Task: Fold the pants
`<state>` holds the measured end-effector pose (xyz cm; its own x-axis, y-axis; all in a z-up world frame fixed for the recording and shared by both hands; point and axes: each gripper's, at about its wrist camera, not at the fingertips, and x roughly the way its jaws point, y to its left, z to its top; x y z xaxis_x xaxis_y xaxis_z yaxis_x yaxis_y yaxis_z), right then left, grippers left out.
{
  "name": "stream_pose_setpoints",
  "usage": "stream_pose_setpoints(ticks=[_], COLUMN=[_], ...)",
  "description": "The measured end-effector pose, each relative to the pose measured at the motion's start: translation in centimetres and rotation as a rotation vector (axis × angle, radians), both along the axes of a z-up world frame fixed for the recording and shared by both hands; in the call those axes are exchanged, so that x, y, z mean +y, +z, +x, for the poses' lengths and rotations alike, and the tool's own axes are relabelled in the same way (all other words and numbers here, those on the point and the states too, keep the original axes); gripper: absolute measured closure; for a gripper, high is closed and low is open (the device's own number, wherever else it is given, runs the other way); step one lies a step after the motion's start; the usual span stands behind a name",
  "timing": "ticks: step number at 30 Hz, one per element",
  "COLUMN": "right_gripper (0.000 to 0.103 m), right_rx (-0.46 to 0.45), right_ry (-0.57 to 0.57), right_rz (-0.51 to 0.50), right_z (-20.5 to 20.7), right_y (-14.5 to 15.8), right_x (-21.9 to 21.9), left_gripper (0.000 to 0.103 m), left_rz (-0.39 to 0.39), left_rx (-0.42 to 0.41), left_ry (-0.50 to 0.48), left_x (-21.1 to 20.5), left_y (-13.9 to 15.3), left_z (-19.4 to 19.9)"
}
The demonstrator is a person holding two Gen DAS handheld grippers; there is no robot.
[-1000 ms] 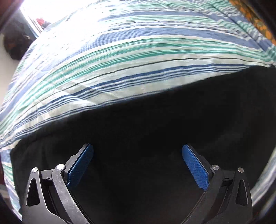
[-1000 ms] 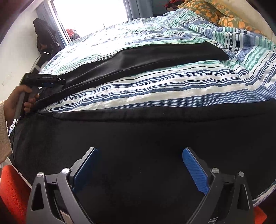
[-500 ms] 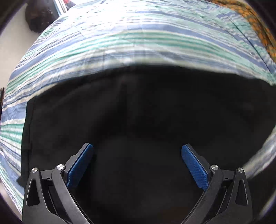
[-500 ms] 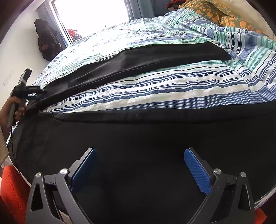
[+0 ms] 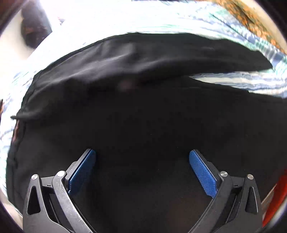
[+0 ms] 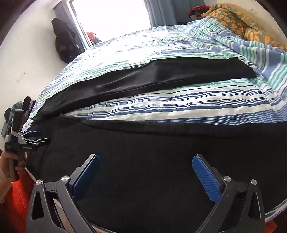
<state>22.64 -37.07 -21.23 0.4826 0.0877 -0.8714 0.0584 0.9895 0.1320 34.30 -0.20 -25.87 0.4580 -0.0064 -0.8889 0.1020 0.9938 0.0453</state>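
Observation:
Black pants (image 6: 161, 143) lie spread on a striped bed, legs apart in a V. The far leg (image 6: 161, 77) runs to the upper right; the near leg fills the foreground. My right gripper (image 6: 143, 161) is open and empty just above the near leg. My left gripper (image 5: 141, 157) is open and empty over the waist end of the pants (image 5: 125, 89). It also shows in the right wrist view (image 6: 35, 138) at the far left, held by a hand at the waist end.
The blue, green and white striped bedspread (image 6: 179, 104) covers the bed. Orange-patterned pillows (image 6: 238, 23) lie at the far right. A bright window (image 6: 111, 16) and a dark hanging garment (image 6: 64, 41) stand behind. Red fabric (image 6: 18, 200) shows below the bed edge.
My left gripper has drawn back toward the waist end, so more of the pants and the far leg now show. My right gripper has hardly moved.

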Motion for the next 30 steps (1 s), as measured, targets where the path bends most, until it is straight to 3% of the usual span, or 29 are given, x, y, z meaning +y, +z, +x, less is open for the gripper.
stream_pose_setpoints(ticks=[2, 4, 8, 10, 11, 12, 15, 17, 20, 22, 26, 30], right_gripper=[0.004, 0.005, 0.005, 0.009, 0.009, 0.009, 0.008, 0.008, 0.008, 0.008, 0.006, 0.006], right_rx=[0.038, 0.040, 0.022, -0.064, -0.131, -0.160, -0.157, -0.156, -0.124, -0.108, -0.075, -0.065], right_ry=[-0.013, -0.113, -0.546, -0.748, -0.783, -0.799, -0.771, -0.730, -0.703, -0.705, -0.668, -0.620], right_rz=[-0.020, -0.069, -0.055, 0.105, 0.194, 0.202, 0.073, 0.038, 0.004, -0.022, -0.097, -0.127], right_z=[0.1, -0.4, -4.6, -7.9, -9.0, -9.6, -9.2, -8.3, -7.0, -7.0, -6.4, -6.0], right_y=[-0.4, 0.2, 1.9, 2.3, 2.7, 3.2, 4.0, 4.1, 3.6, 3.0, 2.5, 2.2], right_x=[-0.8, -3.9, -16.1, -21.1, -22.1, -22.2, -20.4, -19.3, -18.8, -18.3, -17.0, -16.4], left_gripper=[0.000, 0.000, 0.000, 0.000, 0.000, 0.001, 0.001, 0.001, 0.001, 0.001, 0.001, 0.001], left_rz=[-0.057, -0.061, -0.062, -0.057, -0.050, -0.040, -0.042, -0.072, -0.134, -0.149, -0.058, 0.013], left_rx=[-0.028, -0.045, -0.054, -0.057, -0.059, -0.067, -0.146, -0.200, -0.214, -0.182, -0.133, -0.083], left_ry=[0.042, 0.048, 0.042, 0.045, 0.055, 0.076, 0.112, 0.117, 0.090, 0.003, -0.238, -0.410], left_x=[0.6, 0.5, 1.1, 1.0, 1.5, 1.3, 0.4, 0.4, 0.6, -0.6, -6.0, -13.3], left_y=[-0.4, -0.5, -0.9, -0.6, -0.2, 0.4, 3.1, 5.2, 7.6, 8.7, 9.1, 7.0], left_z=[-0.2, -0.1, 0.0, -0.1, -0.2, -1.0, -2.8, -1.6, 1.7, 4.3, 8.6, 11.6])
